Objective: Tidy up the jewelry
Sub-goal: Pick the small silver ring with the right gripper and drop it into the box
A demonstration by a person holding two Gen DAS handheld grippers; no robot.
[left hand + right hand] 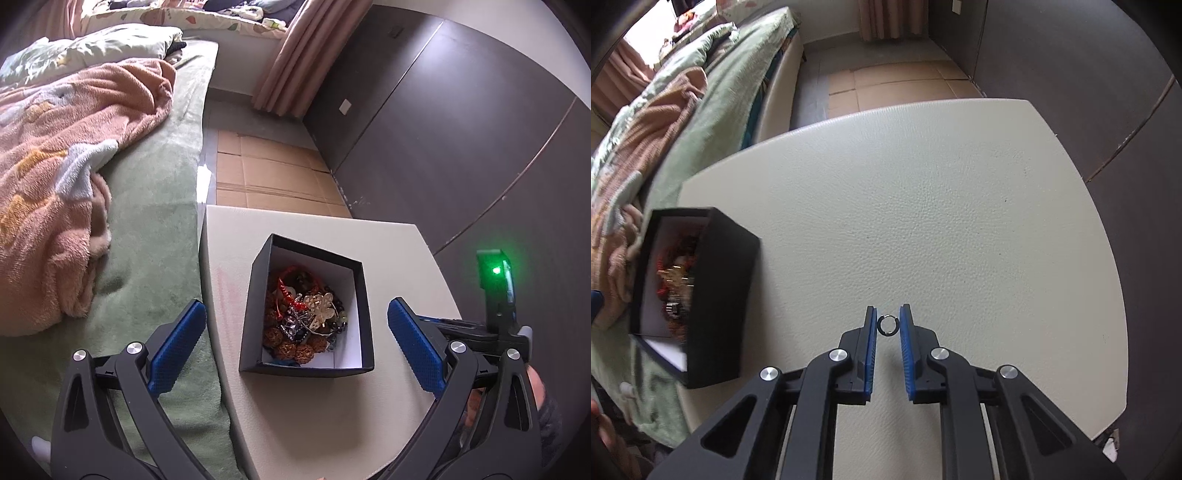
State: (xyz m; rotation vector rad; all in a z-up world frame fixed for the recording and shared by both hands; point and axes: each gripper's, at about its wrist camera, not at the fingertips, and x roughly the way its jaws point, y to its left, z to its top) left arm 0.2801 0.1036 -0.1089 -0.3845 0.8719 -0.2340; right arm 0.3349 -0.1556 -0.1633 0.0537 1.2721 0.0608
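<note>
A black box (356, 317) with a white inside stands on the cream table (317, 413). It holds a tangle of jewelry (303, 317): brown beads, red cord, a gold flower piece. My left gripper (295, 336) is wide open above the box, one finger on each side. In the right wrist view the box (720, 306) is at the left, blurred. My right gripper (888, 314) has its blue fingers narrowly apart around a small dark ring (887, 325) that sits between the tips. I cannot tell whether the pads touch the ring.
A bed with a green cover (147, 221) and a pink blanket (55, 184) lies left of the table. Dark wardrobe panels (461, 129) stand to the right. Flattened cardboard (273, 177) lies on the floor beyond. The right gripper's back with a green light (495, 273) shows at the right.
</note>
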